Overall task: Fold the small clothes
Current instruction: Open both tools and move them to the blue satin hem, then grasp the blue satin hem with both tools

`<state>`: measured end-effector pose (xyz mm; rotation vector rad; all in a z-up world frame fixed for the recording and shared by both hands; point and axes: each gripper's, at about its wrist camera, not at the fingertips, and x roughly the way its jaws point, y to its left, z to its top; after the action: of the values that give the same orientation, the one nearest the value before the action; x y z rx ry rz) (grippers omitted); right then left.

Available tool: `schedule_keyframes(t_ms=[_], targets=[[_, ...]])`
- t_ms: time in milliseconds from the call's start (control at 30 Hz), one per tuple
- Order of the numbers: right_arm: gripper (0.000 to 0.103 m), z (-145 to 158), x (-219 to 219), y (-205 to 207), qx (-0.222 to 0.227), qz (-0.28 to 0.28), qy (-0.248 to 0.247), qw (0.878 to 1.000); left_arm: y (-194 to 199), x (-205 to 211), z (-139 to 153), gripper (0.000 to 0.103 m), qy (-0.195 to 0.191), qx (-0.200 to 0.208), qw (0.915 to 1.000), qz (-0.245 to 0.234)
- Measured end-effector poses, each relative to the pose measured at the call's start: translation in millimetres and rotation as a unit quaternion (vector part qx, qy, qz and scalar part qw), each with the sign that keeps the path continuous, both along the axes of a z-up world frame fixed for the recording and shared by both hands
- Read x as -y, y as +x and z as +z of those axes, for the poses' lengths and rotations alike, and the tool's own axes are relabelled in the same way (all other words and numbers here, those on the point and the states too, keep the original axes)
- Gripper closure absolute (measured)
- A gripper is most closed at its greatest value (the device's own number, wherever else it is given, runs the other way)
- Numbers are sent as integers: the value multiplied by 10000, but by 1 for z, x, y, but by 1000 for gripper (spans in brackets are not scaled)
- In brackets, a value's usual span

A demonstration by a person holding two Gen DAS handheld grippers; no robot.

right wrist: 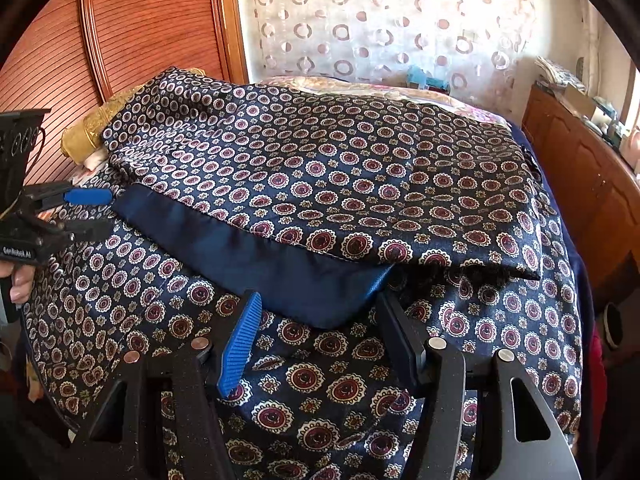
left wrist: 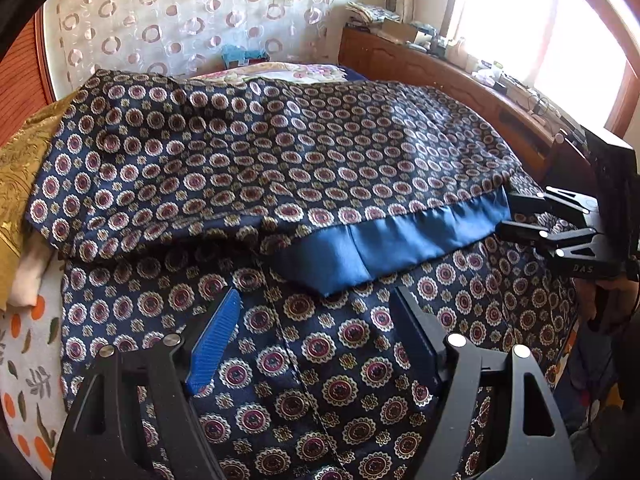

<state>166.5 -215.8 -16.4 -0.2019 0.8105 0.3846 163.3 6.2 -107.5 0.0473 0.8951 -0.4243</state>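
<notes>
A navy garment with a maroon and cream medallion print point(left wrist: 280, 152) point(right wrist: 340, 168) lies spread on the bed. Its far part is folded toward me, showing a plain blue lining strip point(left wrist: 380, 244) point(right wrist: 288, 264) along the fold edge. My left gripper point(left wrist: 316, 320) hovers open over the near printed cloth, just short of the lining point, holding nothing. My right gripper point(right wrist: 320, 328) is open too, at the tip of the lining, empty. Each gripper shows in the other's view: the right one point(left wrist: 516, 216) at the lining's right end, the left one point(right wrist: 96, 212) at its left end.
A gold cloth point(left wrist: 20, 184) point(right wrist: 92, 128) and white fabric lie at the bed's left. A floral sheet point(left wrist: 28, 360) covers the bed's near-left corner. A wooden cabinet point(left wrist: 420, 68) point(right wrist: 580, 168) with clutter runs along the right under a bright window. A patterned curtain point(left wrist: 180, 20) hangs behind.
</notes>
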Motion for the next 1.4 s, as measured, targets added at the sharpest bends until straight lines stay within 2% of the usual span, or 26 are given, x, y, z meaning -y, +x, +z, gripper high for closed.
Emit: schedule_keyframes(t_ms=[33, 100, 267, 367, 533, 667, 733, 800, 833, 900, 967, 1133, 1267, 1333, 1400], targets=[[41, -1, -1, -1, 10, 1, -22, 10000, -2, 1, 0, 25, 6, 32, 10000, -12], [41, -2, -3, -1, 20, 2, -58, 10000, -4, 2, 1, 36, -82, 27, 9999, -90], [41, -7, -6, 4, 26, 12, -59, 10000, -3, 8, 3, 50, -153, -16, 9997, -180], [41, -8, -6, 4, 27, 8, -29, 10000, 3, 10, 3, 50, -149, -27, 9999, -83], [41, -8, -4, 4, 33, 8, -19, 10000, 15, 4, 7, 50, -588, -126, 9981, 146], [41, -9, -4, 4, 28, 6, -2, 10000, 23, -1, 4, 51, -780, -220, 9964, 265], [41, -8, -4, 4, 28, -2, 15, 10000, 25, -2, 3, 59, -785, -202, 9962, 324], [41, -8, -2, 4, 24, -7, 44, 10000, 24, -2, 2, 72, -701, -145, 9966, 410], [41, -8, -2, 4, 23, -11, 63, 10000, 24, -3, 1, 74, -688, -125, 9967, 413], [41, -8, 0, 3, 17, -21, 127, 9999, 23, -3, -1, 85, -694, -120, 9968, 387], [42, -7, 0, 4, -3, -23, 136, 9999, 22, -4, -1, 87, -704, -100, 9967, 392], [61, 0, 1, 10, -158, -41, 281, 9995, 20, -4, -1, 92, -701, -105, 9968, 362], [76, 3, -3, 19, -186, -134, 148, 9996, 16, 0, 0, 94, -646, -39, 9974, 312], [92, -1, -3, 24, -222, -189, 91, 9995, 11, 1, 2, 95, -636, 27, 9976, 281], [99, 0, -2, 23, -226, -164, 148, 9995, 6, 2, 6, 97, -667, 82, 9975, 228]])
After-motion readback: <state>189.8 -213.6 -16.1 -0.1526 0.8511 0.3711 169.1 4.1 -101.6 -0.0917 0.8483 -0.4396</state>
